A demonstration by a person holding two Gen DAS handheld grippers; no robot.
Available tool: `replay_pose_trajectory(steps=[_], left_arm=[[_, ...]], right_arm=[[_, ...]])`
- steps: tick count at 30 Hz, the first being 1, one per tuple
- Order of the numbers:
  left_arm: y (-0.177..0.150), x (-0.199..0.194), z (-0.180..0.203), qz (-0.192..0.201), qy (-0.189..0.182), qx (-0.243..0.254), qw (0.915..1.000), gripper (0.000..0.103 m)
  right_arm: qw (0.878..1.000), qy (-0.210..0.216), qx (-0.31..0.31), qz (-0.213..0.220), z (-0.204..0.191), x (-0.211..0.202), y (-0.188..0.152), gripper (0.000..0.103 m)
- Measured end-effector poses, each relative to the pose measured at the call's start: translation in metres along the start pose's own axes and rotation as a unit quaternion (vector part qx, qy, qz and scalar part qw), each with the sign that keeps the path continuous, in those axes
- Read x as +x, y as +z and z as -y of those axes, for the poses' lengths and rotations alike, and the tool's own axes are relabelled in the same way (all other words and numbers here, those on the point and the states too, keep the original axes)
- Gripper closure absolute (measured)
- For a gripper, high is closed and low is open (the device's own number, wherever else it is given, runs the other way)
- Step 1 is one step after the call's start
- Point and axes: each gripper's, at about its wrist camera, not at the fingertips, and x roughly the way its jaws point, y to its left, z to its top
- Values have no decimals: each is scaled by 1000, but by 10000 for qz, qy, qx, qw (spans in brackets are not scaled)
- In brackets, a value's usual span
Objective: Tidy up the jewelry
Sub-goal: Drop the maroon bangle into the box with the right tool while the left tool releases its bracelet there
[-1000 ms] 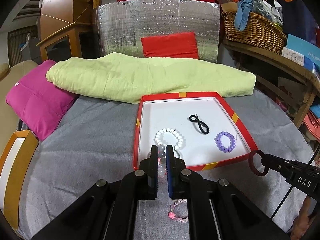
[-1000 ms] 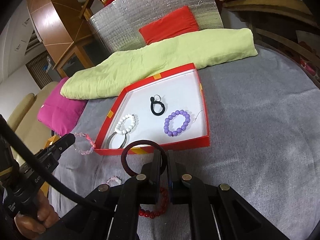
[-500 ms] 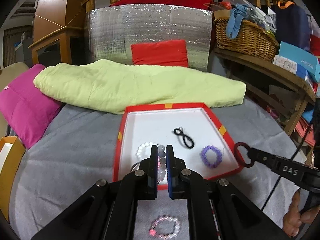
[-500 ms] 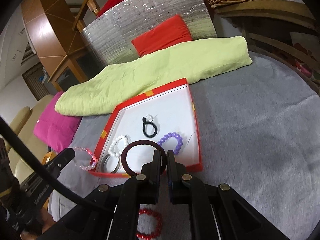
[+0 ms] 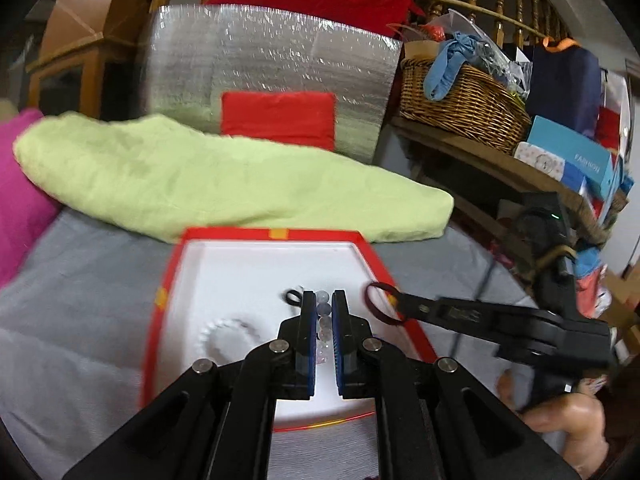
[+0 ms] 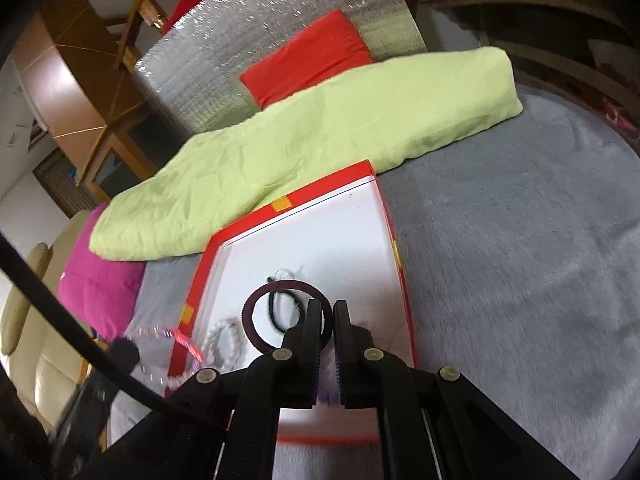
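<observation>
Left gripper (image 5: 324, 300), jaws clamped on a pale pink beaded bracelet (image 5: 323, 320) whose beads show in the narrow gap between the blue pads; in the right wrist view the same bracelet (image 6: 176, 344) hangs as a blurred pink loop from the gripper tip, at the left outer edge of the tray. Right gripper (image 6: 327, 312), jaws pressed together on a dark maroon hair tie (image 6: 276, 316), which stands as an open ring to the left of the fingers; in the left wrist view this gripper (image 5: 394, 300) reaches in from the right with the ring (image 5: 382, 304) at its tip, over the right part of the tray. A person's hand (image 5: 568, 424) grips its handle at lower right.

Beneath both grippers lies a shallow red tray (image 5: 168, 280) with a white floor and yellow tape patches on its rim. On the floor: a white beaded bracelet (image 5: 224, 336) toward the near left, a black hair tie (image 6: 280, 308) near the middle, seen through the maroon ring, and a trace of purple beads (image 6: 326, 390) between the right gripper's fingers, largely hidden. Motion blur softens the tray's contents.

The tray rests on a grey cloth surface (image 6: 520, 280). Behind it lies a folded light-green blanket (image 5: 200, 176), touching the tray's far rim, with a magenta cushion (image 6: 96, 272) at its left end, a red cushion (image 5: 278, 120) against a silver foil panel (image 5: 272, 60), and a wicker basket (image 5: 460, 104) on a wooden shelf to the right.
</observation>
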Motion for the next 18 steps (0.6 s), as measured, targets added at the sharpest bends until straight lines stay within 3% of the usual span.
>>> replay_pose_trajectory(steps=[10,18], left_arm=[[-16,34,2,-637,-305,-146,9974,95],[-26,45,-4,-1028,-299,-105,9942,95]], right_arm=[[9989,-143,97,-435,-2,50,13,97],[9982,-333,208,-446,5,62,15,94]])
